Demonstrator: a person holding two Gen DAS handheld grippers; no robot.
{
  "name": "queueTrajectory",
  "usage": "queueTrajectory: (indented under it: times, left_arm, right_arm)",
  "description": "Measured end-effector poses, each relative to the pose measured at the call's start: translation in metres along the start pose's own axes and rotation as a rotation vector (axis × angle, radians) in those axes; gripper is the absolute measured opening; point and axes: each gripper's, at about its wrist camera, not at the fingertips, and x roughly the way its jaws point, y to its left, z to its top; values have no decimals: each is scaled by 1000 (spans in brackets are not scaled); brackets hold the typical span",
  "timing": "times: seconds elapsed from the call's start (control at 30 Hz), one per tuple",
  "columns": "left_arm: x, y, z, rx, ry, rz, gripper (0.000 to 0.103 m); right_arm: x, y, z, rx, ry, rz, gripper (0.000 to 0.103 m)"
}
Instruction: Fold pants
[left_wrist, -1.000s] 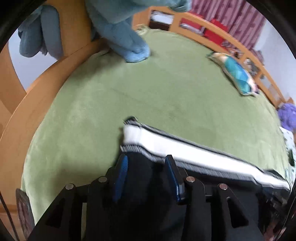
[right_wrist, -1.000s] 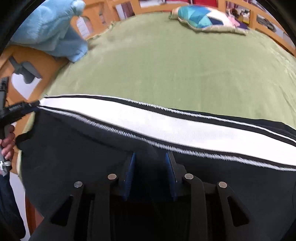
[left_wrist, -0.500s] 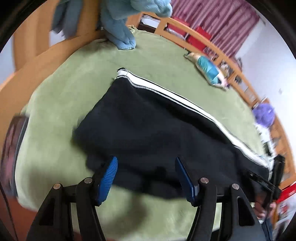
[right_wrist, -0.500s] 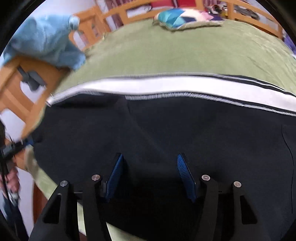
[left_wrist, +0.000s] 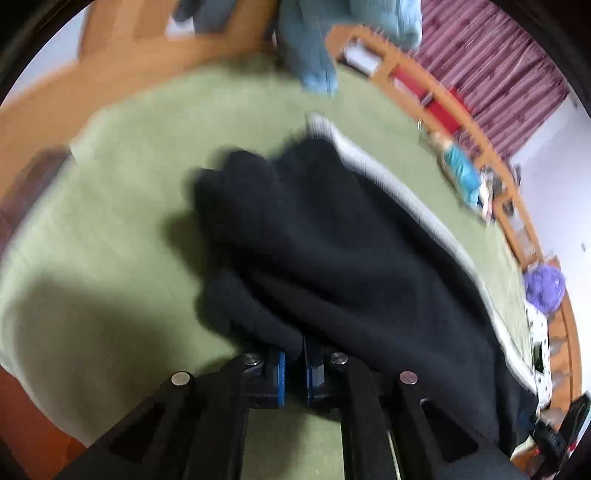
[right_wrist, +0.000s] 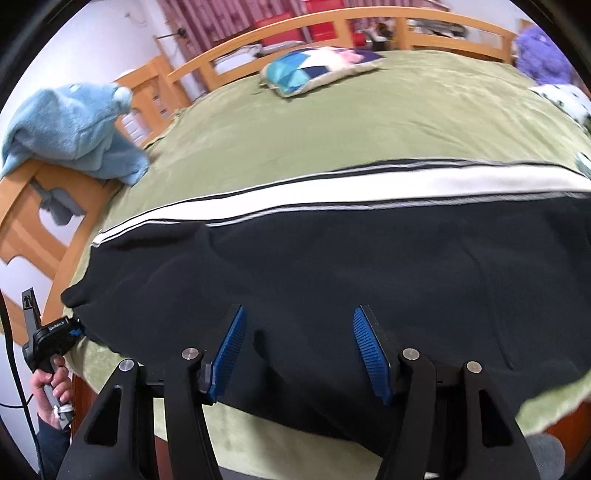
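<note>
Black pants (right_wrist: 332, 266) with a white side stripe (right_wrist: 332, 192) lie lengthwise across the green bedspread (right_wrist: 332, 129). In the left wrist view the pants (left_wrist: 332, 240) bunch at their near end, and my left gripper (left_wrist: 294, 363) is shut on a fold of that black edge. The right wrist view shows this left gripper (right_wrist: 75, 330) at the pants' left corner, held by a hand (right_wrist: 51, 384). My right gripper (right_wrist: 300, 350) is open above the pants' near edge; black fabric lies under the blue pads (right_wrist: 231, 350), which do not press on it.
A light blue blanket (right_wrist: 74, 129) hangs over the wooden bed frame (right_wrist: 33, 221) at the left. A patterned pillow (right_wrist: 317, 68) lies at the far side by the wooden rail (right_wrist: 332, 29). A purple plush (right_wrist: 539, 55) sits far right.
My left gripper drew back from the striped end to the pants' near edge and closed on a fold there. My right gripper opened wider and drew back toward the near edge.
</note>
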Motion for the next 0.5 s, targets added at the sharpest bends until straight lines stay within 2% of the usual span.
queueTrajectory:
  times: [0.03,0.1,0.13,0.23,0.27,0.3,0.33,0.37,0.4,0.5]
  left_arm:
    - [-14,0,9,25,-49,-10,7]
    - [-30,1,23,64,-77,-53,7]
    - [-28,2,26,52,-74,-22,7]
    - [1,-4,19,138,50,91,12]
    - [3,-2,15,136,64,89,12]
    - [1,0,13,124,58,77,19]
    - [-4,4,11,103,49,53,36]
    - [-8,7,10,85,44,36,47]
    - [-14,11,9,65,33,15,68]
    - [-26,19,8,27,-17,-66,71]
  right_arm:
    - [-3,-4,-1,13,-2,-10,60]
    - [-10,-12,-3,33,-19,-20,60]
    - [-12,-14,-3,37,-24,-22,60]
    - [-9,-18,-4,43,-13,-21,60]
    - [-7,-18,-5,43,-7,-22,60]
    - [-6,-18,-5,42,-3,-21,60]
    - [-6,-18,-6,40,-2,-18,60]
    - [-5,-18,-7,37,-1,-18,60]
    - [-6,-19,-8,34,1,-19,60]
    - [-5,-23,-9,39,6,-25,60]
